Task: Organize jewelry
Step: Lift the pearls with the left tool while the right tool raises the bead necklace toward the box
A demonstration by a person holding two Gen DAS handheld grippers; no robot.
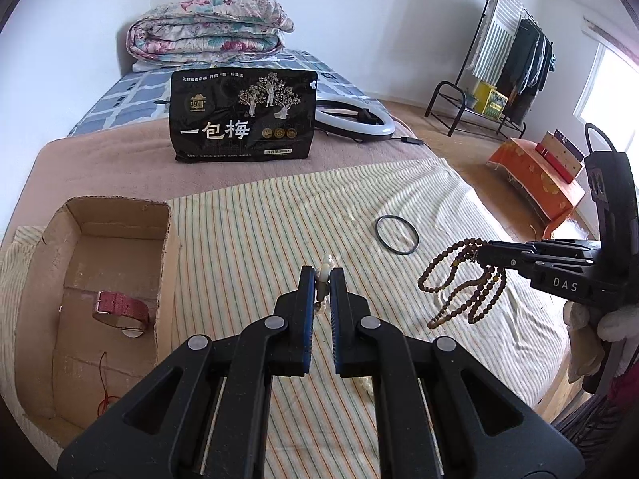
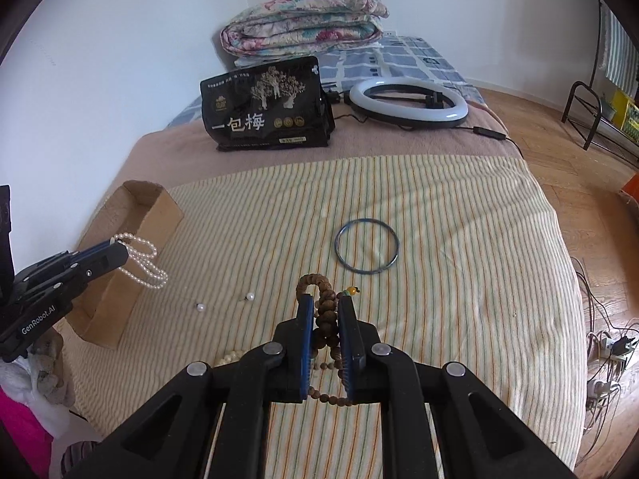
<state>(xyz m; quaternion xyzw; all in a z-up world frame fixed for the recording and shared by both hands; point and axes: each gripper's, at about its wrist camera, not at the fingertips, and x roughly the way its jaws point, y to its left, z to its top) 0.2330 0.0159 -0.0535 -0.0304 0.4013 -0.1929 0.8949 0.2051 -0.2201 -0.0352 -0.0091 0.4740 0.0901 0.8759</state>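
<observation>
My left gripper is shut on a white pearl necklace and holds it above the striped cloth; its loops show in the right wrist view, hanging beside the cardboard box. My right gripper is shut on a brown wooden bead necklace, which dangles from it in the left wrist view. A dark bangle lies flat on the cloth between the two grippers, also in the right wrist view. A pink watch lies inside the cardboard box.
Two loose pearls lie on the cloth. A black snack bag stands at the back, with a ring light and a folded quilt behind it. A clothes rack and an orange-covered stool stand to the right of the bed.
</observation>
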